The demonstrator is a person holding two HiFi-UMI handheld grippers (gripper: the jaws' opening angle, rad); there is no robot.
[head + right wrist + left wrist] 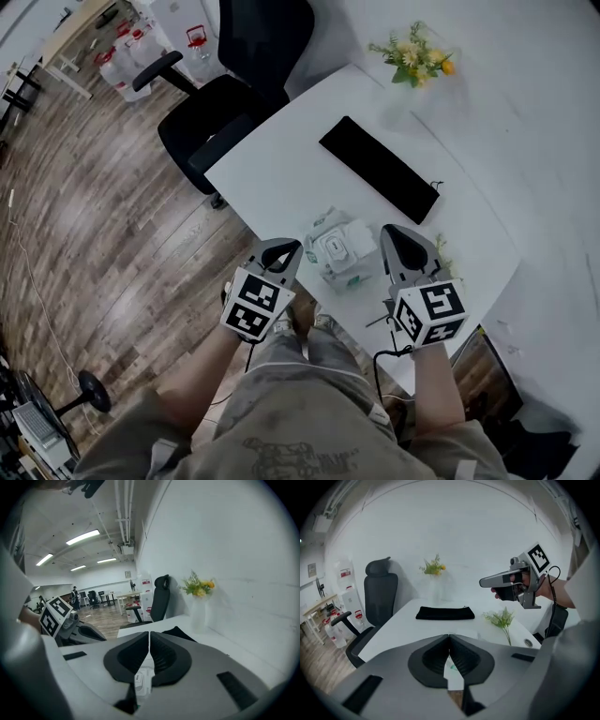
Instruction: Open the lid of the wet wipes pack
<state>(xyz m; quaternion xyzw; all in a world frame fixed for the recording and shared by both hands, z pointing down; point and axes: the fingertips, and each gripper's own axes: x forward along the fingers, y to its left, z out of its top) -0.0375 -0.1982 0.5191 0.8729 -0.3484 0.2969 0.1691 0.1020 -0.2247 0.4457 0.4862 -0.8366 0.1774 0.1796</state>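
Observation:
The wet wipes pack [339, 248] lies near the front edge of the white table [281, 178], with its white rectangular lid [334, 247] facing up. My left gripper [284, 249] hangs just left of the pack and above it, jaws shut with nothing between them. My right gripper [401, 236] hangs just right of the pack, also shut and empty. In the left gripper view the closed jaws [449, 637] hide most of the pack [453, 674]. In the right gripper view a strip of the pack [142, 679] shows below the closed jaws [149, 633].
A long black pouch [380, 169] lies across the middle of the table. A vase of yellow flowers [417, 56] stands at the far corner. A green sprig [501, 618] lies right of the pack. A black office chair [225, 103] stands at the table's left side.

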